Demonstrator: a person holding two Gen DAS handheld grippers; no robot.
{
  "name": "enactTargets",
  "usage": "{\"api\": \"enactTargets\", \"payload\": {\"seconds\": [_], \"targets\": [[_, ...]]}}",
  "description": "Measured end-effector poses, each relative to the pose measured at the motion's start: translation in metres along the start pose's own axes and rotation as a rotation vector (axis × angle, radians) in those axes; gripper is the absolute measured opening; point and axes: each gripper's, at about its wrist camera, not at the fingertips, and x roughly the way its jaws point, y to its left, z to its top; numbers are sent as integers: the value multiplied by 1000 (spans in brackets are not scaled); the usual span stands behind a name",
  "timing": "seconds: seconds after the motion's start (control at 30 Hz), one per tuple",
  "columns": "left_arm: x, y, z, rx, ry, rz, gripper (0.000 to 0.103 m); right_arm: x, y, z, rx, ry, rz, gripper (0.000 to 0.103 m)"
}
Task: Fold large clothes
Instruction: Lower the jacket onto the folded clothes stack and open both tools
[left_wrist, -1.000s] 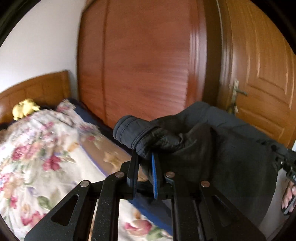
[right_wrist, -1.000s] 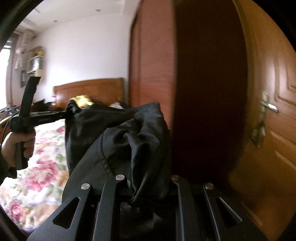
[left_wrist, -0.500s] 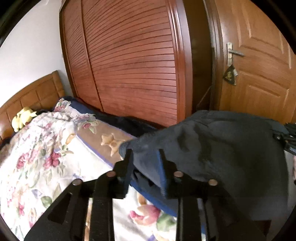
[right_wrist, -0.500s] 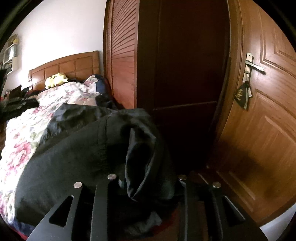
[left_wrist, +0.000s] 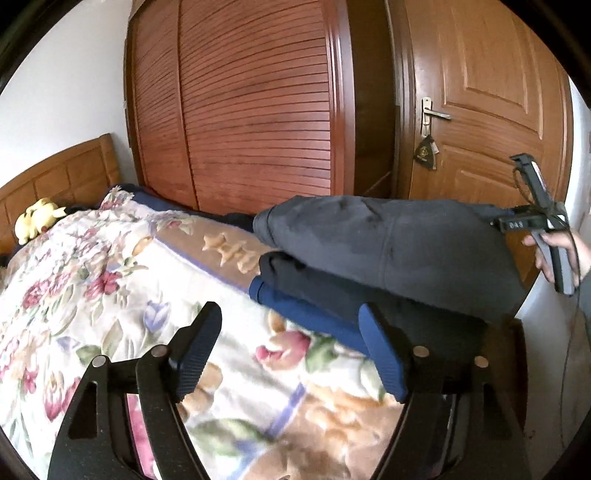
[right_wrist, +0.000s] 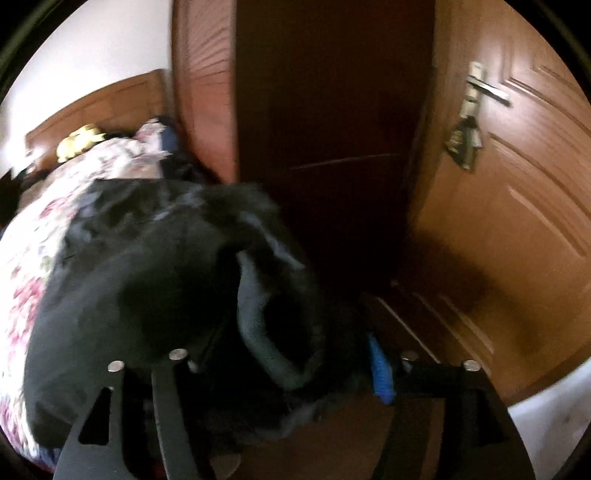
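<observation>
A dark grey folded garment (left_wrist: 391, 247) lies on a stack of folded clothes, a black one (left_wrist: 295, 280) over a blue one (left_wrist: 291, 306), at the bed's edge. My left gripper (left_wrist: 291, 343) stands a little short of the stack, its jaws opening and nothing between them. In the right wrist view the same garment (right_wrist: 147, 280) fills the foreground, blurred. The jaws of my right gripper (right_wrist: 284, 369) are opening around its near end. One blue pad (right_wrist: 380, 373) shows free of the cloth; the other finger is hidden behind it.
The bed carries a floral quilt (left_wrist: 92, 280), with a yellow plush toy (left_wrist: 37, 221) by the wooden headboard. A slatted wardrobe (left_wrist: 251, 110) runs along the far side. A wooden door (left_wrist: 487, 110) with a handle stands to the right, and a person's hand (left_wrist: 554, 247) holds the right gripper.
Both grippers came down with the garment, set it on the stack and opened. The left one let go of the cloth and now sits clear of it.
</observation>
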Motion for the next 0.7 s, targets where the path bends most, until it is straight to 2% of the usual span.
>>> {"api": "enactTargets", "payload": {"seconds": [0.1, 0.23, 0.37, 0.43, 0.57, 0.7], "targets": [[-6, 0, -9, -3, 4, -3, 78, -9, -11, 3, 28, -36, -12, 69], [-15, -1, -18, 6, -10, -2, 78, -32, 1, 3, -12, -139, 4, 69], [-22, 0, -31, -9, -13, -9, 78, -55, 27, 6, -56, -230, 81, 69], [-27, 0, -39, -19, -19, 1, 78, -55, 43, 4, -83, -212, 111, 69], [-41, 7, -56, -66, -21, 24, 78, -24, 58, -5, -84, -75, 116, 69], [-60, 19, -75, -105, -11, 60, 78, -12, 46, -10, -22, -73, 128, 69]]}}
